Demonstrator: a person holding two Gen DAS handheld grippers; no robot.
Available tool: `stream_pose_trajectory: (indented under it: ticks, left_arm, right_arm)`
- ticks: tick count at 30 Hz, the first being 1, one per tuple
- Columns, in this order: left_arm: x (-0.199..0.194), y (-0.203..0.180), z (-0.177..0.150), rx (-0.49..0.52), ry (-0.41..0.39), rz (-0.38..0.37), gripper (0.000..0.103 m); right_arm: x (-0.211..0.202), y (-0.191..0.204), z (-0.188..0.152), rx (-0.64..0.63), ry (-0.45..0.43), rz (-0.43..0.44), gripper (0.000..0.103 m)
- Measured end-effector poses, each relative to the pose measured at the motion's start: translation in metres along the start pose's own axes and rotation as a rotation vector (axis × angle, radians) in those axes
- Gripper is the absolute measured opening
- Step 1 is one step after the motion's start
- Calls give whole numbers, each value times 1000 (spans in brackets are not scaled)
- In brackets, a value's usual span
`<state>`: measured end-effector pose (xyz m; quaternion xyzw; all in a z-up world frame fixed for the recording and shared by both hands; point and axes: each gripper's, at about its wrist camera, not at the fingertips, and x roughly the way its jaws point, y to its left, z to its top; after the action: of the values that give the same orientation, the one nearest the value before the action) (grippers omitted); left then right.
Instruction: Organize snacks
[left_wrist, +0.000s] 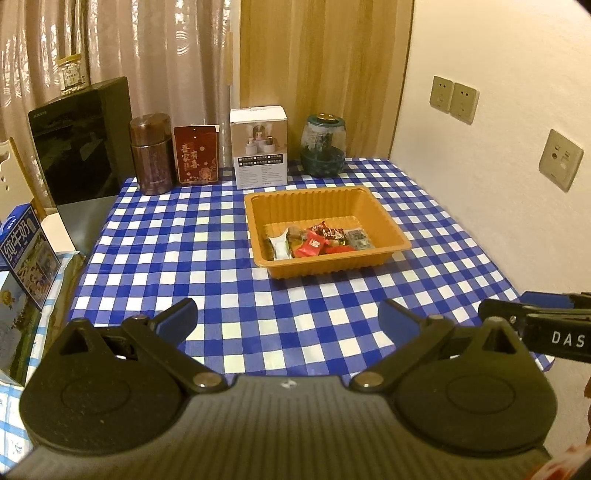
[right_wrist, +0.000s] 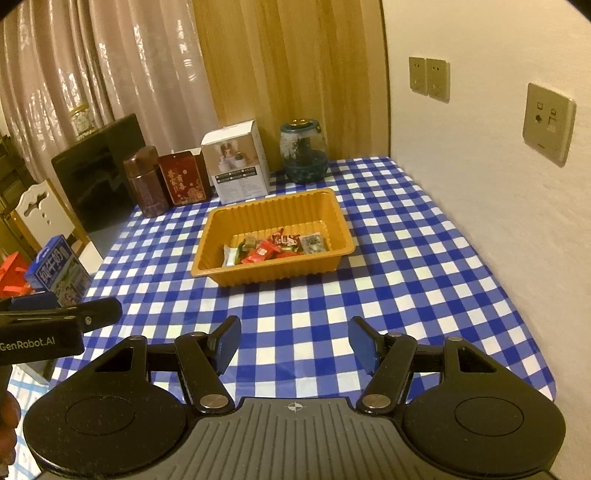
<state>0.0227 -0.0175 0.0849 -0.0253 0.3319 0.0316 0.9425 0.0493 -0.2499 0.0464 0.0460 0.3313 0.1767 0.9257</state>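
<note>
The near wall of the orange tray (left_wrist: 332, 267) hides the lower parts of the wrapped snacks (left_wrist: 314, 242) piled against it, and their print is too small to read. In the left wrist view the right gripper (left_wrist: 546, 325) is cut off by the picture's right edge; in the right wrist view the left gripper (right_wrist: 55, 325) runs off the left edge. The milk carton (left_wrist: 27, 254), off the tabletop's left edge, is partly cropped. The contents of the glass jar (right_wrist: 303, 155) at the far edge are blurred, perhaps pebbles.

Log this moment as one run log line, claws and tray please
left claw: open, empty | right claw: open, empty | orange tray: holds wrapped snacks | checkered table: no loose snacks
</note>
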Motion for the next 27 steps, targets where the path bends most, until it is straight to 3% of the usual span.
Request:
stream_pose_trajectory:
  ticks: [27]
  left_arm:
    - [-11, -3, -6, 24, 2, -9, 103]
  right_arm:
    - [-15, 10, -4, -18, -9, -7, 64]
